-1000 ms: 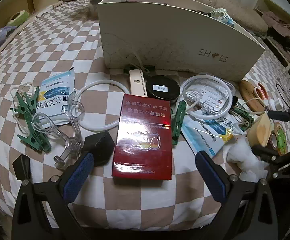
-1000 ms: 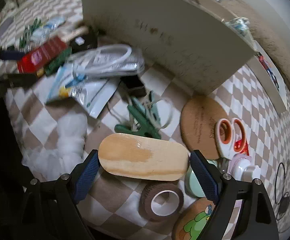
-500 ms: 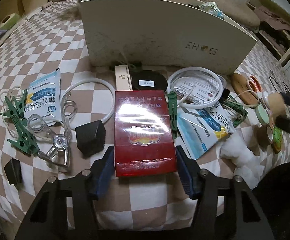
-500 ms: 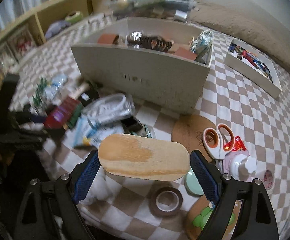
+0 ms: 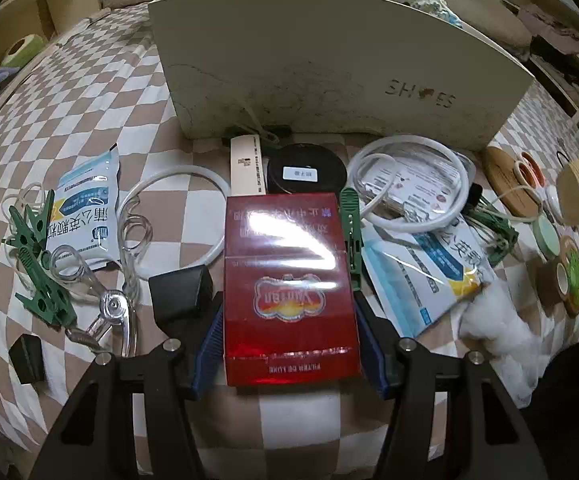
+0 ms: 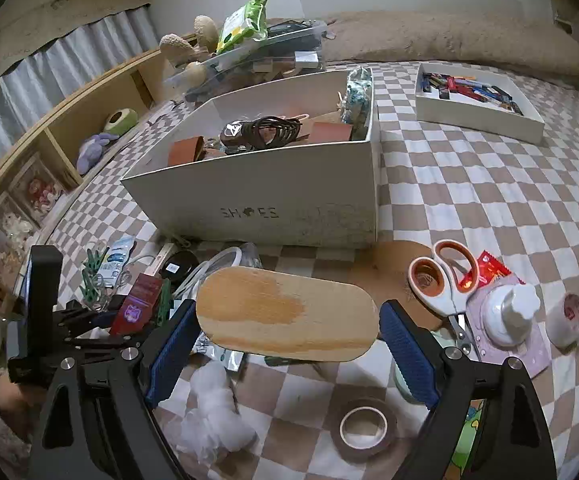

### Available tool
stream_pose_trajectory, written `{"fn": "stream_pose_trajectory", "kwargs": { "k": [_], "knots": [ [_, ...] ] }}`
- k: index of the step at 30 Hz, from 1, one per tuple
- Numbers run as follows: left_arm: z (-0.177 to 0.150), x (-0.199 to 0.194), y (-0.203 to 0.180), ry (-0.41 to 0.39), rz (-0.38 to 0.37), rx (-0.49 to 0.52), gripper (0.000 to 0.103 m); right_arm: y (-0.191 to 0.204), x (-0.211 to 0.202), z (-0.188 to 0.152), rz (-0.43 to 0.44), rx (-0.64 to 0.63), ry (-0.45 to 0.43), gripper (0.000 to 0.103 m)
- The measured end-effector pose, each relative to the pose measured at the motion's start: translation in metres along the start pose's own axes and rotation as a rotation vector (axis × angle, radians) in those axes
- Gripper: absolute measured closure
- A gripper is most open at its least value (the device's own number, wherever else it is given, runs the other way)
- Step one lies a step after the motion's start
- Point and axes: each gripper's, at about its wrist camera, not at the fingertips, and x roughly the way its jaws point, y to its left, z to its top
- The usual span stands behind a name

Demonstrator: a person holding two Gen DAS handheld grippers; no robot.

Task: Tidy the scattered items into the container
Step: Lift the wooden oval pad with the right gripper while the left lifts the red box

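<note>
Carton [image 5: 291,280] long axis toward box [image 5: 329,68], left fingers [image 5: 208,344] clamped on it; right fingers [image 6: 169,354] grip oval board [image 6: 287,314] crosswise.

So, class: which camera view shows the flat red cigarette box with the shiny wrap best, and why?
The left wrist view: the flat red cigarette box fills the centre, its label readable, the left gripper closed on its sides. The right wrist view shows the box only small and far off to the left, partly hidden among clutter.
</note>
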Motion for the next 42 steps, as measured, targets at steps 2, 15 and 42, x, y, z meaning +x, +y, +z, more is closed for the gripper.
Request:
{"fn": "stream_pose_trajectory", "kwargs": {
  "k": [2, 15, 42],
  "knots": [
    [0.001, 0.001, 0.002, -0.012, 0.000, -0.015, 0.044, -0.003, -0.002, 0.000, 0.002, 0.015, -0.007, 0.013],
    [0.002, 0.014, 0.000, -0.001, -0.074, -0.013, 0.012, -0.009, -0.005, -0.006, 0.044, 0.055, -0.014, 0.013],
    [-0.005, -0.001, 0.008, -0.074, -0.049, -0.064, 0.045, -0.007, -0.006, -0.011, 0.065, 0.049, -0.008, 0.013]
  ]
}}
